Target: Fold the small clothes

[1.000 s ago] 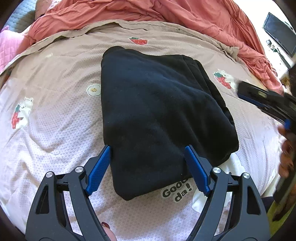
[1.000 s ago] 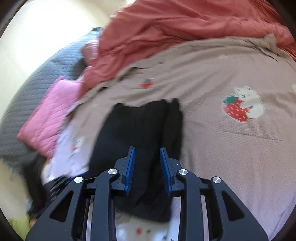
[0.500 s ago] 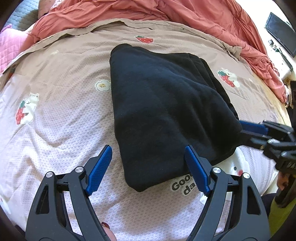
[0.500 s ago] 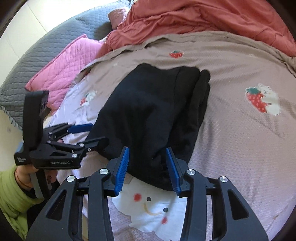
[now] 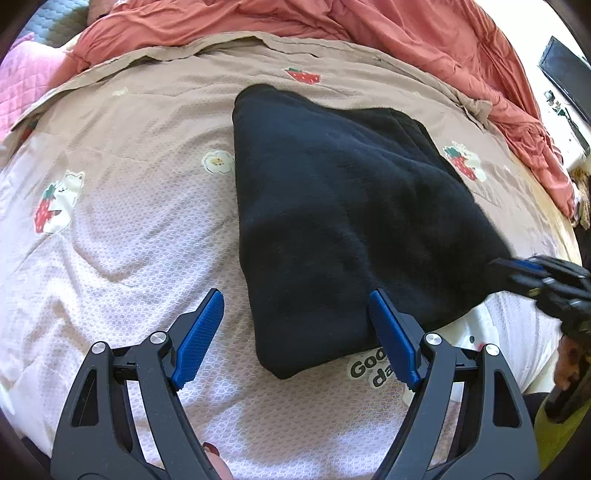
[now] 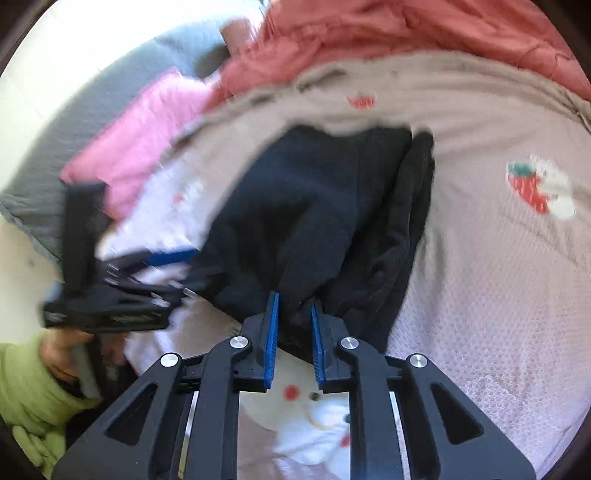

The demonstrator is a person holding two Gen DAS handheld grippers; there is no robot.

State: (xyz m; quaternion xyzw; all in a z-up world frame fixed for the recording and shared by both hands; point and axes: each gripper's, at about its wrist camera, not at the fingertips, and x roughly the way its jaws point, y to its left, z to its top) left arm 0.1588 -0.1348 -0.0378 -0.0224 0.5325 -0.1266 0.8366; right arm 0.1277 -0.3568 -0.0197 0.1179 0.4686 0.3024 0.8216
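Observation:
A folded black fleece garment (image 5: pixel 332 221) lies on the bed's strawberry-print sheet (image 5: pixel 129 240). My left gripper (image 5: pixel 295 299) stands open over the garment's near corner, one blue finger on either side and neither touching the cloth. My right gripper (image 6: pixel 293 301) is closing on the garment's edge (image 6: pixel 314 206); a ridge of black cloth is pinched between its blue pads. In the left wrist view the right gripper (image 5: pixel 517 267) bites the garment's right corner. The right wrist view, which is blurred, shows the left gripper (image 6: pixel 184 273) at the garment's left side.
A rumpled red duvet (image 5: pixel 258 18) is heaped along the far side of the bed. A pink pillow (image 6: pixel 147 122) and a grey quilt (image 6: pixel 92 110) lie at the far left. A person's hand in a green sleeve (image 6: pixel 29 387) holds the left gripper. A dark screen (image 5: pixel 565 74) stands far right.
My right gripper came down to the garment's corner and its jaws narrowed onto the cloth, which now bunches between them. The left gripper kept its wide opening and stayed almost still.

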